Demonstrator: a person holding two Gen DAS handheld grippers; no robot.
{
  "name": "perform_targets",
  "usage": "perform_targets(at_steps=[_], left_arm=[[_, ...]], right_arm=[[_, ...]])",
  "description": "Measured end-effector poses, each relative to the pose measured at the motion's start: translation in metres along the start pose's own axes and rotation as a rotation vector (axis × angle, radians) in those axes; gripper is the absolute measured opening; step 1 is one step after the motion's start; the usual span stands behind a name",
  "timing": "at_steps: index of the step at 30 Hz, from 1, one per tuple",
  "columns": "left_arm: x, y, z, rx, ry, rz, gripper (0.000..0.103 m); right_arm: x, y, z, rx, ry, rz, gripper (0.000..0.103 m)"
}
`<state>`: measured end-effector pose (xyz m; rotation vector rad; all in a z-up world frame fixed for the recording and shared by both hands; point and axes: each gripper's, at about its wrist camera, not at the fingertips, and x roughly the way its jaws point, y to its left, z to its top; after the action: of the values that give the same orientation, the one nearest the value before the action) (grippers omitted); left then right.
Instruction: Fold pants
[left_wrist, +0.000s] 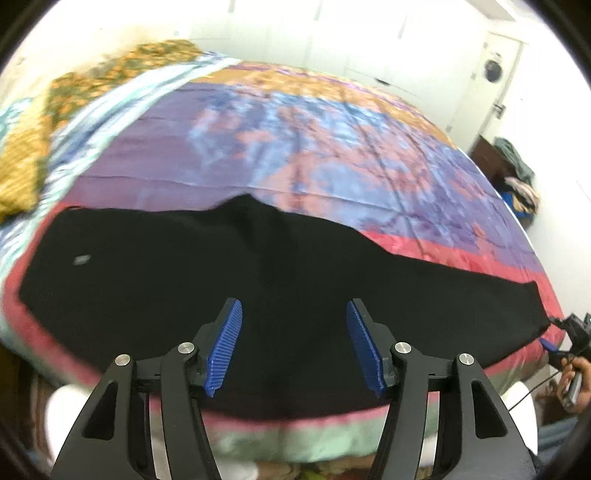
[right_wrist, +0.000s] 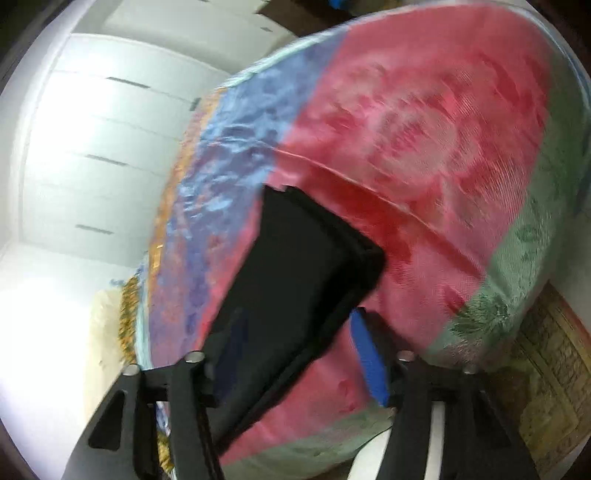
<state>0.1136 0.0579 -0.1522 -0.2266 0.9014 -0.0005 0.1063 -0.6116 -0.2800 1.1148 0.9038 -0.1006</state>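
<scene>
In the left wrist view the left gripper (left_wrist: 294, 345) is hanging with its blue pads (left_wrist: 225, 347) spread wide and nothing between them, over the near middle of the black pants (left_wrist: 184, 295), which are lying lengthwise across the near edge of the bed (left_wrist: 314, 147). The pants are showing as a flat black shape, so seams and folds are hard to make out; only a small pale tag (left_wrist: 82, 260) is standing out near the left end. At the far right edge the right gripper (left_wrist: 554, 332) is sitting at the leg hem, partly cut off. In the blurred right wrist view the right gripper (right_wrist: 295, 354) is standing wide apart with the hem end of the pants (right_wrist: 288, 280) lying between its fingers; the left pad is hidden behind the cloth, only the right blue pad (right_wrist: 369, 362) showing. Beyond, a patterned yellow cloth (left_wrist: 74, 103) is lying on the bed's far left.
</scene>
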Motion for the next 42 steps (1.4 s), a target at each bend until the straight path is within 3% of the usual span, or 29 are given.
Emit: perform_targets(at_steps=[1, 3, 6, 19, 20, 22, 24, 26, 33, 42], left_arm=[[0.017, -0.008, -0.003, 0.033, 0.032, -0.008, 0.064], [0.042, -0.017, -0.011, 0.083, 0.101, 0.019, 0.064], [0.068, -0.018, -0.029, 0.094, 0.202, 0.035, 0.063], [0.069, -0.026, -0.041, 0.138, 0.205, 0.091, 0.069], [0.069, -0.026, -0.041, 0.137, 0.206, 0.092, 0.069], [0.068, -0.024, -0.042, 0.131, 0.204, 0.086, 0.069], [0.068, -0.025, -0.042, 0.133, 0.203, 0.085, 0.069], [0.068, -0.025, -0.041, 0.135, 0.203, 0.088, 0.069], [0.069, -0.025, -0.041, 0.140, 0.207, 0.093, 0.070], [0.069, -0.025, -0.042, 0.137, 0.205, 0.095, 0.071]], right_arm=[[0.002, -0.001, -0.001, 0.014, -0.005, 0.009, 0.061], [0.004, 0.003, -0.001, 0.005, -0.016, 0.036, 0.074], [0.008, 0.009, 0.001, -0.009, -0.033, 0.057, 0.078], [0.039, 0.026, 0.000, -0.113, -0.071, -0.067, 0.084], [0.041, 0.027, 0.000, -0.112, -0.077, -0.078, 0.081], [0.041, 0.024, 0.000, -0.108, -0.088, -0.124, 0.065], [0.042, 0.017, 0.004, -0.087, -0.095, -0.147, 0.034], [0.040, 0.006, 0.007, -0.052, -0.092, -0.112, 0.022], [0.026, 0.006, 0.006, -0.051, -0.091, -0.054, 0.012], [0.004, 0.040, -0.010, -0.125, -0.108, -0.046, 0.011]])
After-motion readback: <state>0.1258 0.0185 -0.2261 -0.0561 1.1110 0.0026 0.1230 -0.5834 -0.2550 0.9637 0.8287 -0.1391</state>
